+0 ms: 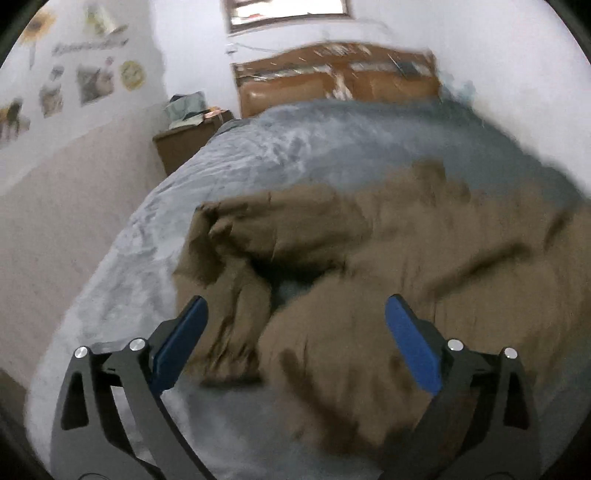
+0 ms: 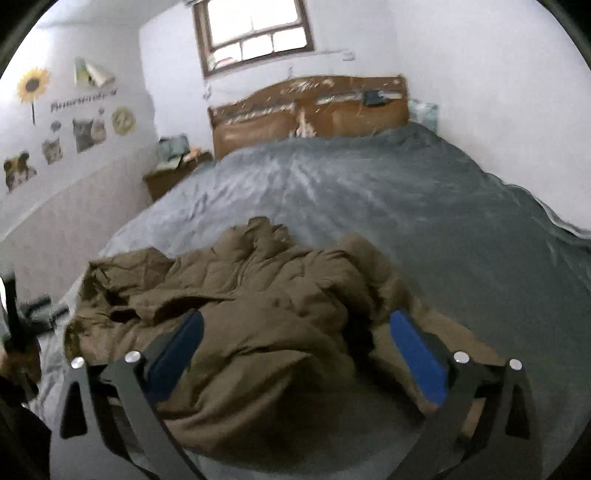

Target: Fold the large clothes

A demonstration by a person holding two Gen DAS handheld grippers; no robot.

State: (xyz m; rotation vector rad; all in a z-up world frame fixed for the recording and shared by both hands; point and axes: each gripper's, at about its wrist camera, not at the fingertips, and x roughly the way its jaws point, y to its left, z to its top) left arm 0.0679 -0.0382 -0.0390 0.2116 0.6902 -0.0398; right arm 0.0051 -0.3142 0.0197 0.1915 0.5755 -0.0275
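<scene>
A rumpled brown padded jacket (image 2: 236, 314) lies in a heap on the near end of a bed (image 2: 424, 229) w/ a grey cover, spread out low and within reach so it can be worked flat for folding. The left claw (image 1: 295, 314) hangs just above the garment's near-left part, blue pads wide apart, nothing between them; the right claw (image 2: 295, 325) hovers over the jacket's near-right bulge, likewise spread wide and gripping nothing. Both point down at the cloth from the foot of the bed, approx side by side, prob. because a big garment needs two grips at once to be lifted or straightened. The jacket is bunched, w/ a dark hollow near its middle in the left wrist view; motion blur there makes it hard to tell collar from sleeve. Beyond stand a wooden headboard (image 2: 310, 110), a bedside cabinet (image 2: 173, 173) w/ clutter on top, a window (image 2: 258, 33), and wall pictures incl. a sunflower (image 2: 33, 85).
</scene>
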